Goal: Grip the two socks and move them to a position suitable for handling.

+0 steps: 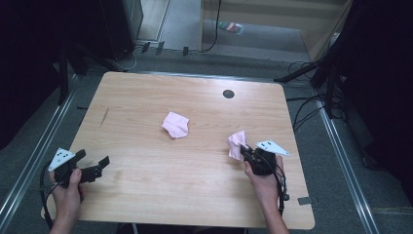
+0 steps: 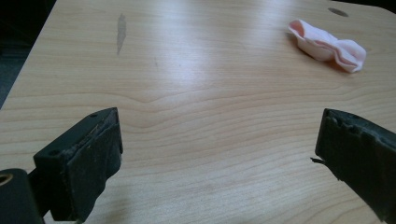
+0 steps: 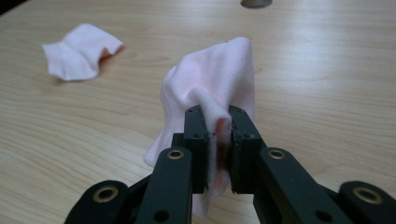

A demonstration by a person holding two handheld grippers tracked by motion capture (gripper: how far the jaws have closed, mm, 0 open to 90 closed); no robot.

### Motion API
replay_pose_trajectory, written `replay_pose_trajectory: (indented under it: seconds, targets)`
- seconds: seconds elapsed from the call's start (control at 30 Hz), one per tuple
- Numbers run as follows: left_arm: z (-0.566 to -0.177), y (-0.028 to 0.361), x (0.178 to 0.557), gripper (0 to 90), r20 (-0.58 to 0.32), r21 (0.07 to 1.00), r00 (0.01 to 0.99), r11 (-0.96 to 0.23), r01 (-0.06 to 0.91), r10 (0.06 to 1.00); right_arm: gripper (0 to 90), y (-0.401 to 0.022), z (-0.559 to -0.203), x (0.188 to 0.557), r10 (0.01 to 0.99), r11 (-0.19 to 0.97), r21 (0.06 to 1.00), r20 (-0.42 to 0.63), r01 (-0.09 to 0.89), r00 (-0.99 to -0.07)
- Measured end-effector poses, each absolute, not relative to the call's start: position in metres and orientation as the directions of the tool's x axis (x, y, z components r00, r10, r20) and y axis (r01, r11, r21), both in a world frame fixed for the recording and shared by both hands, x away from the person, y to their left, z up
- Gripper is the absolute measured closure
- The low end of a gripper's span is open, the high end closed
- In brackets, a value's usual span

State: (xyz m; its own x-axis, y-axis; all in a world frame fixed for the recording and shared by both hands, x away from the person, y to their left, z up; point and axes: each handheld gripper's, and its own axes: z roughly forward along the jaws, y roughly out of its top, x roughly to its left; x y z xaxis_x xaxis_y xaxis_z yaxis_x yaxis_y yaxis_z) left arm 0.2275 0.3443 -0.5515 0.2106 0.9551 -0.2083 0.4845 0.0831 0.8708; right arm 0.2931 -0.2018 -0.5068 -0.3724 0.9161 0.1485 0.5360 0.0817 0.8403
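Observation:
Two pale pink cloths are on the light wooden table (image 1: 146, 97). One crumpled cloth (image 1: 175, 125) (image 2: 327, 44) (image 3: 79, 51) lies near the table's middle. The other pink cloth (image 1: 237, 144) (image 3: 215, 84) is pinched between the jaws of my right gripper (image 1: 247, 152) (image 3: 217, 140), which is shut on a fold of it and holds it lifted, the rest hanging down to the tabletop. My left gripper (image 1: 92, 163) (image 2: 215, 154) sits at the table's left front, its jaws wide open with bare wood between them.
A round dark grommet hole (image 1: 228, 93) sits near the table's far edge. A dark streak (image 1: 105, 116) marks the wood at the left. Cables and dark stands (image 1: 321, 73) crowd the floor to the right and back.

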Motion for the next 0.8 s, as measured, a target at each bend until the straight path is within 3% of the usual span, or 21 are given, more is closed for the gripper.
replay_pose_trajectory:
  seconds: [0.47,0.8]
  targets:
    - [-0.547,0.339,0.227,1.2,-0.166,0.873,0.219,0.040,0.486,0.962,80.1,-0.150,-0.492,0.268,0.865,0.110,0.843,0.179,0.526,-0.469]
    - [-0.538,0.315,0.224,1.2,-0.166,0.884,0.281,0.016,0.468,0.945,79.5,-0.106,-0.495,0.250,0.817,0.138,0.843,0.200,0.520,-0.541]
